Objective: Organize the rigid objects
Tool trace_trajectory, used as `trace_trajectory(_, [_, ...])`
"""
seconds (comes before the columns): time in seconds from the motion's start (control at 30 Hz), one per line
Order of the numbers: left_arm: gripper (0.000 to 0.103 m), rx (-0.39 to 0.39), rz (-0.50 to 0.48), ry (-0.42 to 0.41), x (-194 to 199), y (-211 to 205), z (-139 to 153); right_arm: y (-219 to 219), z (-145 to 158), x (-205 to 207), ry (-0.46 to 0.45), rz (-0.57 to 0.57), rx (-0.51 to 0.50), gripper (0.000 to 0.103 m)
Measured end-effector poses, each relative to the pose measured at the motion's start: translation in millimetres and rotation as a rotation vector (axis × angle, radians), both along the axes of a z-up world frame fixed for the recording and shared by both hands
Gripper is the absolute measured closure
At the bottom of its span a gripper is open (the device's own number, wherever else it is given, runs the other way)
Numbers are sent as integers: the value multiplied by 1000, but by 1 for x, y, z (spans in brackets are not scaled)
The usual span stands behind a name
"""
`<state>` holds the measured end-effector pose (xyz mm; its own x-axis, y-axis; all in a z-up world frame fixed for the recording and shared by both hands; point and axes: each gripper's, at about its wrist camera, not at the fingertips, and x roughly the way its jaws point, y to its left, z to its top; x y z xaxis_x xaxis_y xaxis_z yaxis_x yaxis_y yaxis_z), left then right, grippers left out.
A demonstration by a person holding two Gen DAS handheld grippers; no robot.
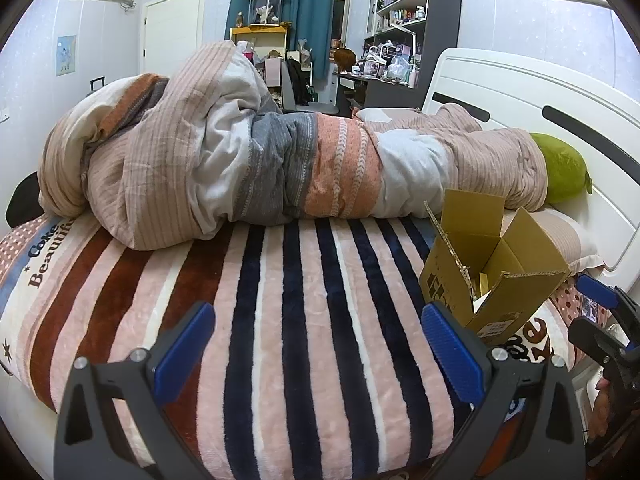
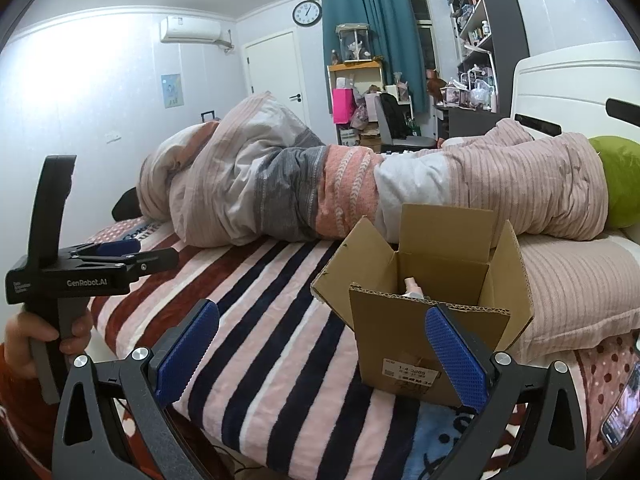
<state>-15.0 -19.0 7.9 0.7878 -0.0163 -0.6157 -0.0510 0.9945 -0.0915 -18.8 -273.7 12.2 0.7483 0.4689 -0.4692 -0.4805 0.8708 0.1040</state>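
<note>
An open cardboard box [image 2: 424, 332] stands on the striped blanket [image 2: 280, 320], flaps up. Over its front wall I see the top of a pale pink object [image 2: 412, 286]; the rest is hidden. My right gripper [image 2: 322, 354] is open just in front of the box, its right pad overlapping the front wall, nothing between the fingers. In the left wrist view the box [image 1: 492, 268] sits at the right. My left gripper [image 1: 318, 352] is open and empty over the blanket [image 1: 280, 300], left of the box. A hand [image 2: 40, 332] holds the left gripper [image 2: 120, 258] at the far left.
A bunched quilt [image 1: 260, 160] lies across the bed behind the box. A green plush [image 1: 564, 176] and a pillow [image 2: 572, 288] sit by the white headboard [image 1: 520, 92]. A phone [image 2: 620, 412] lies at the lower right. The right gripper [image 1: 600, 308] shows beside the box.
</note>
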Motion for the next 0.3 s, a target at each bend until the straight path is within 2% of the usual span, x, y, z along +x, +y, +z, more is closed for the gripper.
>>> trace_trajectory(0.3, [0, 1, -13, -2, 0, -6, 2, 1, -4, 1, 6, -4, 2, 0])
